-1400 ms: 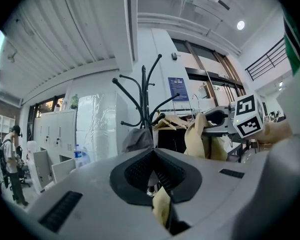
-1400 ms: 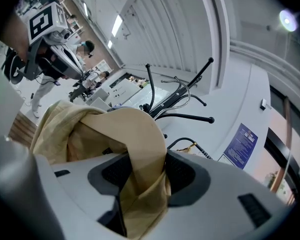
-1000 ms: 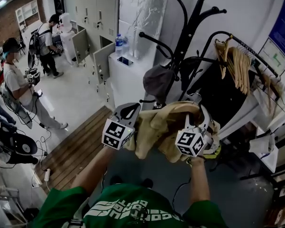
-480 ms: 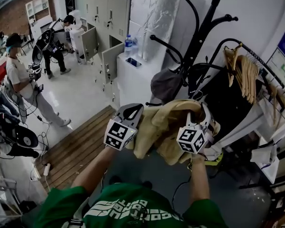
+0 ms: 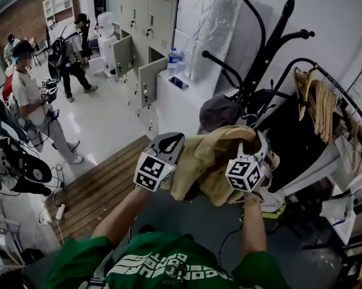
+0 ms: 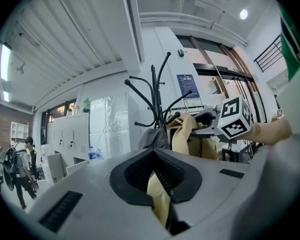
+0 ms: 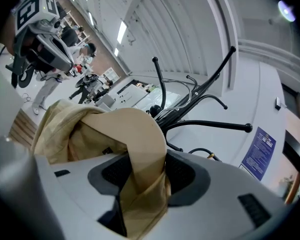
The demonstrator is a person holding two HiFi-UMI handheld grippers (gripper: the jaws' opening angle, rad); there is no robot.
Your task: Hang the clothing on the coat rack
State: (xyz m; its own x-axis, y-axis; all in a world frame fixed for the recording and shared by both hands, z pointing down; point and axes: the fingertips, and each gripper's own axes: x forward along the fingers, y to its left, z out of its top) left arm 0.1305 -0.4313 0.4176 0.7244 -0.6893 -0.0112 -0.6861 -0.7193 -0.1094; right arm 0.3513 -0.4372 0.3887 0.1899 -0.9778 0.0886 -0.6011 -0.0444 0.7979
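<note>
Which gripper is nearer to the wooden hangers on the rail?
Right. The right gripper holds the tan garment below and left of the wooden hangers; the left gripper grips its other end, farther left.

White lettering on green shirt (image 5: pixel 168 265), blue wall poster (image 7: pixel 258 153), both seemingly too blurred to read

Bright overhead ceiling lights, fisheye-warped dark edges
</note>
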